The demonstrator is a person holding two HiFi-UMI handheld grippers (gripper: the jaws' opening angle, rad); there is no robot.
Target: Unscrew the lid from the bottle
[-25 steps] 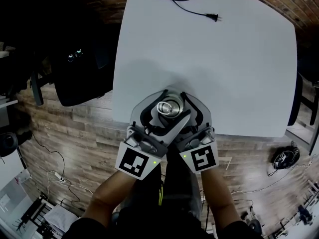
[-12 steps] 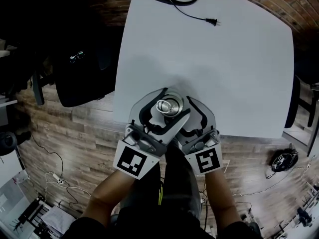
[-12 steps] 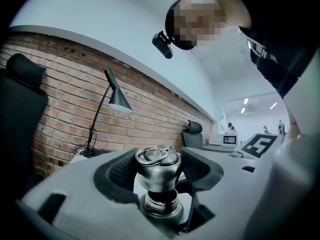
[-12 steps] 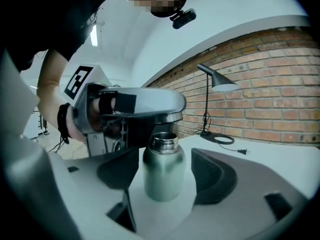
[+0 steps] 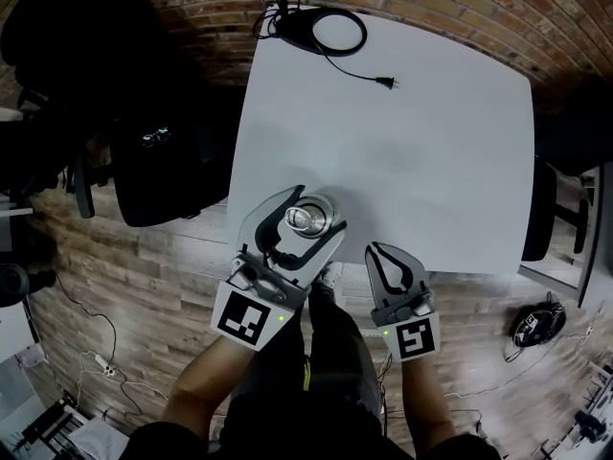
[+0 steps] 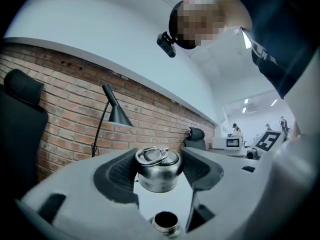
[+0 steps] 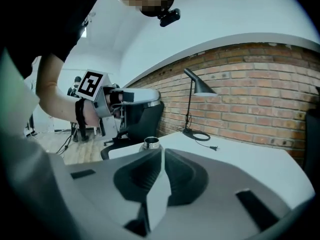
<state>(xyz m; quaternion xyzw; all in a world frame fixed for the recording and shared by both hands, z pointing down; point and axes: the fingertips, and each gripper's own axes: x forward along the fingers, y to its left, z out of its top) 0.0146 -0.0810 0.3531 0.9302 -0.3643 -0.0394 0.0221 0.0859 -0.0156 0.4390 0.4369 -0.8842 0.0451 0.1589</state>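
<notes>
Since earlier: the right gripper (image 7: pixel 161 153) is pulling back from the bottle (image 7: pixel 150 143) toward the near edge of the bench (image 5: pixel 431 142), having sat just beside the left gripper (image 5: pixel 305 214) a second ago. The left gripper is staying over the same spot.
Left gripper: is clenching the lid (image 6: pixel 158 171), a steel cap with a ring on top, with both pads pressing on its sides.
Right gripper: is closing its jaws, which are already meeting with nothing between them, and is hanging well apart from the bottle.
Bottle: is standing on the bench near its front edge, right under the left gripper. Its mouth is showing dark and open, and bare bench is showing between it and the lid.
Step in hand: the unscrewing is looking finished. The lid seems to be riding free of the threads, so the person is probably lifting it clear.
Next move: is calling for carrying the lid sideways and setting it down on open bench beside the bottle. The lift needs to stay straight so the cap's rim is not clipping the neck. With nothing steadying the bottle, a knock risks tipping it off the near edge.
</notes>
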